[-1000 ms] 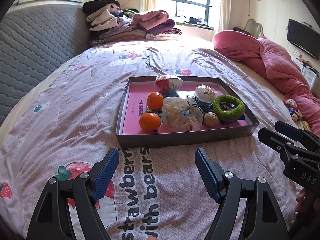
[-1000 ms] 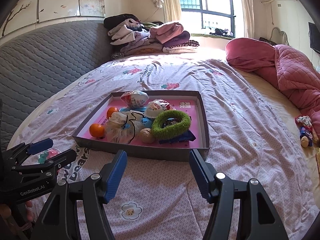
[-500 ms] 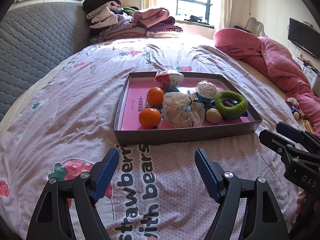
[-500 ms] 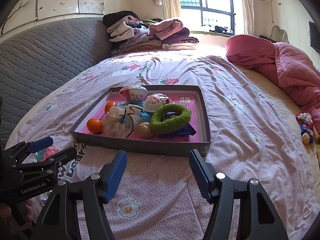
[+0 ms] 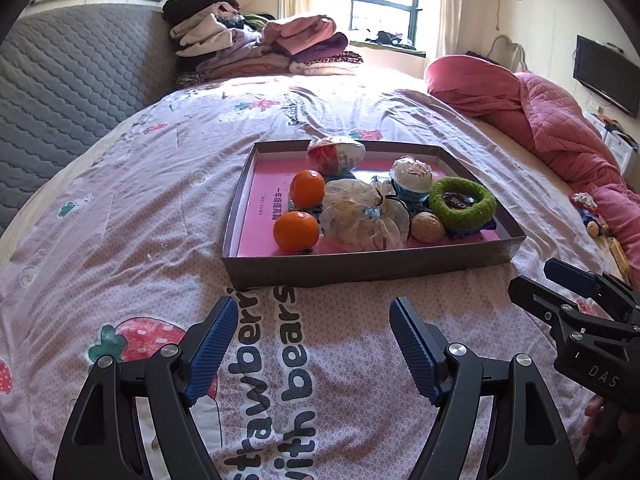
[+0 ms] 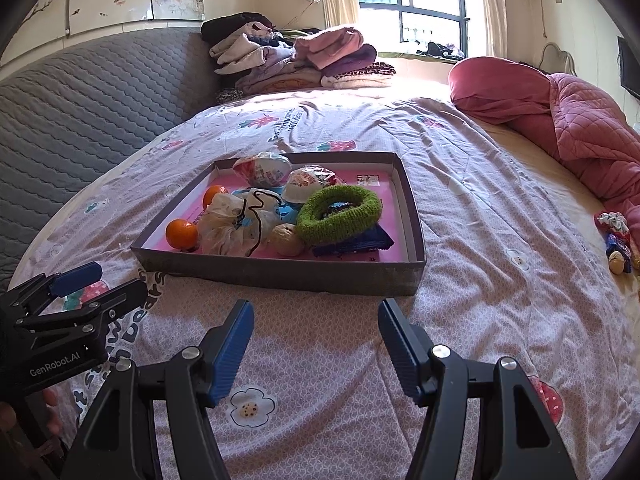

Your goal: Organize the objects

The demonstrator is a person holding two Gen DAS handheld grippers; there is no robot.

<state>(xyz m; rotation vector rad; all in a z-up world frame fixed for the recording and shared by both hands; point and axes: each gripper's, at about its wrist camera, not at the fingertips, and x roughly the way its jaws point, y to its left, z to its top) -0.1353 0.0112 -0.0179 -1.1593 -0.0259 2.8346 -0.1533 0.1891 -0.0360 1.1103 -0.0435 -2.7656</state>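
shallow box [image 5: 360, 270] ahead of both claws on bedspread [image 5: 120, 220] | holds two oranges [image 5: 296, 231], mesh pouch [image 5: 360, 216], walnut [image 5: 427, 227], green ring [image 5: 462, 202], wrapped egg [image 5: 335, 155] | left gripper [image 5: 310, 334] wide, empty | right gripper [image 6: 316, 338] wide, empty

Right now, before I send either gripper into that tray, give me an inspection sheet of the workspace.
Surface: bed quilt, strawberry print, wrinkled.
Job's things: shallow tray holding two oranges, a mesh pouch, a walnut, a green ring, two wrapped snacks and a blue wrapper; crowded, touching.
Clutter: small toys on the bed beside the pink duvet; folded clothes at the far end.
Grippers: left gripper open, empty, short of the tray; right gripper open, empty, short of the tray.
Cables: a thin black cord over the mesh pouch.
Surroundings: grey padded headboard, window, wall TV.
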